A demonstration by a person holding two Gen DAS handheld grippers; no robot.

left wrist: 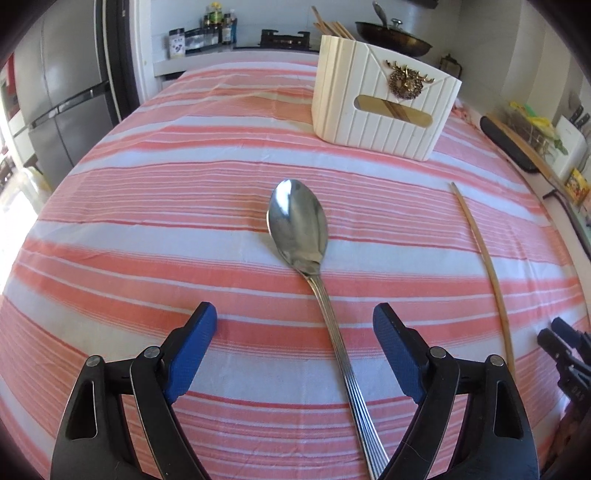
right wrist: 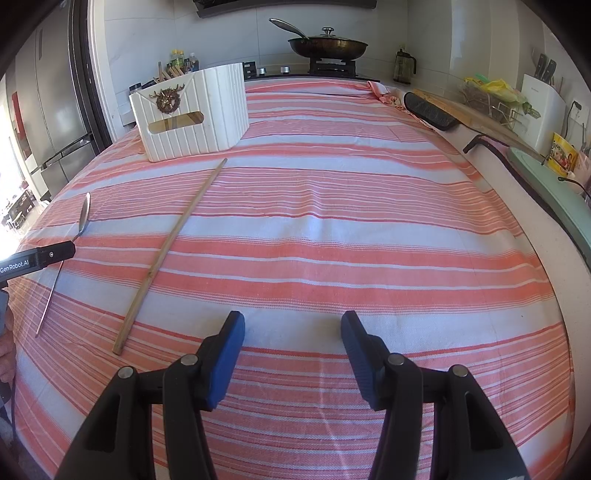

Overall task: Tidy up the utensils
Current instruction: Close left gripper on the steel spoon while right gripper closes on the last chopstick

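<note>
- My left gripper (left wrist: pixel 293 317): jaws spread wide, straddling the spoon (left wrist: pixel 314 266) handle, apparently untouched.
- My right gripper (right wrist: pixel 291 328): jaws apart, empty.
- Chopstick (right wrist: pixel 173 251) on striped surface (right wrist: pixel 351 229) near white holder (right wrist: pixel 195 110).

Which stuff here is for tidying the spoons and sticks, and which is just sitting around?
For the job: spoon, loose chopstick, white utensil holder, left gripper, right gripper.

Just lying about: frying pan, sauce bottles, fridge, knife block.

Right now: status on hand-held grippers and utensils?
Left hand-held gripper open, straddling spoon handle. Right hand-held gripper open, empty. Chopstick loose on cloth. Holder path clear.
</note>
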